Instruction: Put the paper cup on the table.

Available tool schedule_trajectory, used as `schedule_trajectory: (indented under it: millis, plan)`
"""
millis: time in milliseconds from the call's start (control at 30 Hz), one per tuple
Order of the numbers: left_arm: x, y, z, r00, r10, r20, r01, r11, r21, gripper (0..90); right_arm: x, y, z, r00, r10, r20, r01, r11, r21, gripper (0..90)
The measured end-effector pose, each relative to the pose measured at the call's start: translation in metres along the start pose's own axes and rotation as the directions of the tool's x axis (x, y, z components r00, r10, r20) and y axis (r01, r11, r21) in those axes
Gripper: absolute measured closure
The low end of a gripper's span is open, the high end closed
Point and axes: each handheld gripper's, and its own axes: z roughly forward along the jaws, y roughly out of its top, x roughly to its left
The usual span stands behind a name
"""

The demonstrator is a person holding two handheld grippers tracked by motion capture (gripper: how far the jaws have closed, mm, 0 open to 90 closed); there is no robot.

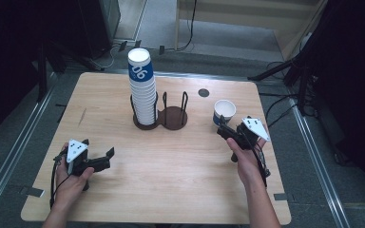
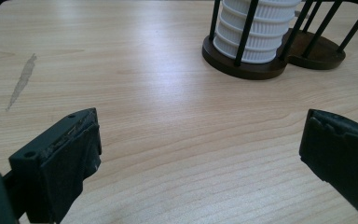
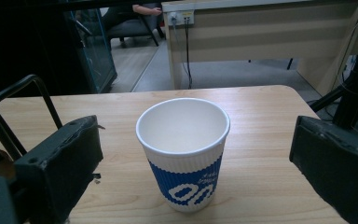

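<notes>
Right gripper view: the upright paper cup [image 3: 182, 151] stands between the right claw's [image 3: 198, 163] wide-apart jaws, untouched.

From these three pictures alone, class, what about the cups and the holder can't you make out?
- Stack of cups: top cut off by the left gripper view's upper edge.
- Holder: its base under the stack is hidden by the cups in the high view.
- Single cup: the print's far side faces away in the right gripper view.
</notes>
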Motion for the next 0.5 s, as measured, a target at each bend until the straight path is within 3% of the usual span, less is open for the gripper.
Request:
schedule_trajectory:
  millis: [500]
  plan:
    - [-0.002,-0.005,-0.001,0.9990,0.045,-0.001,-0.045,0.9990,-0.001,0.0,-0.006,-0.004,-0.034,0.9995,-0.011,-0.031,0.010,0.999,-0.037,2.3]
